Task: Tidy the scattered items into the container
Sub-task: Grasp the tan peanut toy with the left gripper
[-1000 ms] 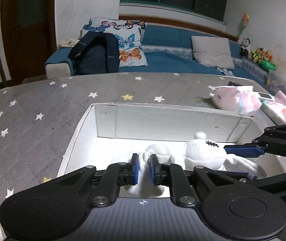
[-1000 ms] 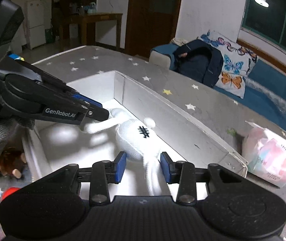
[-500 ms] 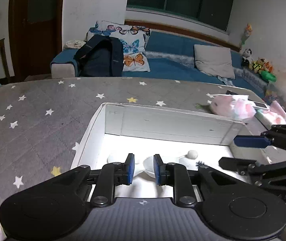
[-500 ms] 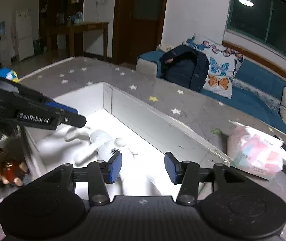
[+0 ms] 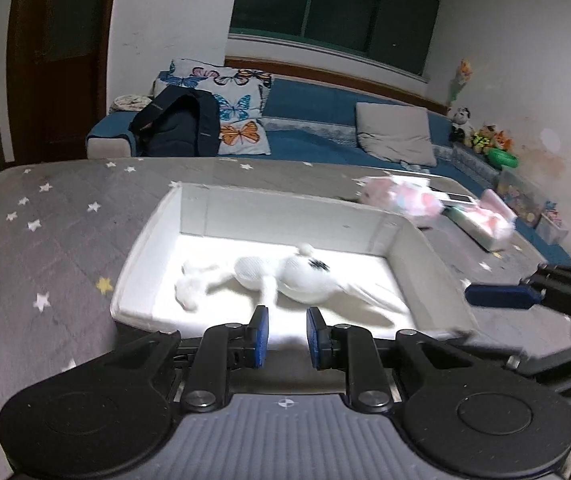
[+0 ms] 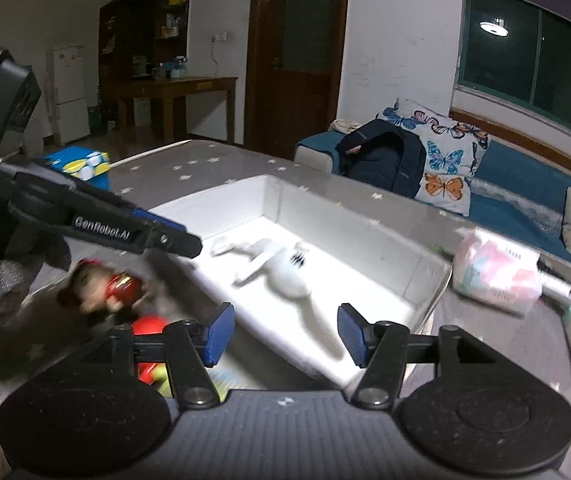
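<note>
1. The left gripper (image 5: 285, 336), clamped on the white plush toy (image 5: 285, 276) a second ago, now stands with its jaws parted and nothing between them.
2. The right gripper (image 6: 283, 334), then astride the toy's long limb, is spread wide and holds nothing.
3. Both grippers are drawn back out of the white box (image 5: 153, 220); the left one's fingertips now sit at the near rim, the right one's outside the near wall.
4. The toy now lies stretched out loose on the box floor.
5. A brown doll (image 6: 105, 284) and a red toy (image 6: 149, 326) now show on the table beside the box in the right wrist view.
</note>
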The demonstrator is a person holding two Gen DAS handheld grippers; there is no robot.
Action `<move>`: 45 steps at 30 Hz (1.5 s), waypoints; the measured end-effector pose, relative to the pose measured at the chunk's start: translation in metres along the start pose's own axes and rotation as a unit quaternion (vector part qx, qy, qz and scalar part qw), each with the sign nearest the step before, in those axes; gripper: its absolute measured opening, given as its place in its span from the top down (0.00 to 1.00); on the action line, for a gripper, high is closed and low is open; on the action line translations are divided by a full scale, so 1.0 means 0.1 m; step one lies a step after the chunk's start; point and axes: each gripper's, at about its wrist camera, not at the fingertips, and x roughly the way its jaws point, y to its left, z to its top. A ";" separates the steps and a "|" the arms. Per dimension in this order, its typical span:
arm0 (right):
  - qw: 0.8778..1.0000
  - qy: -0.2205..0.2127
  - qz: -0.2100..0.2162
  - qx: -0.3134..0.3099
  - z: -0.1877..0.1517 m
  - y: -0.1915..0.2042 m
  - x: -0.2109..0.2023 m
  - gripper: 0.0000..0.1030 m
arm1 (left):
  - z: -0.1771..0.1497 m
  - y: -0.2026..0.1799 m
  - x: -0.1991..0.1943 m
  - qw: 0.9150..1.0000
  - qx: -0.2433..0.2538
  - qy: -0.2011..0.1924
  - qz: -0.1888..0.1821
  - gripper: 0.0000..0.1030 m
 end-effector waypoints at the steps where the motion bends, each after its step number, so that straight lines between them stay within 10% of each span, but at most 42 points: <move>1: 1.000 0.001 0.004 0.001 -0.06 0.03 -0.04 0.40 | -0.04 -0.03 -0.04 1.000 0.000 0.000 -0.004 0.78; 19: 0.999 0.036 0.015 0.038 -0.77 0.32 -0.28 0.39 | -0.74 -0.57 -0.31 0.995 0.016 0.047 -0.083 0.78; 45: 0.993 0.041 0.019 0.107 -0.97 0.20 -0.19 0.56 | -0.73 -0.73 0.13 0.980 -0.036 0.118 -0.156 0.71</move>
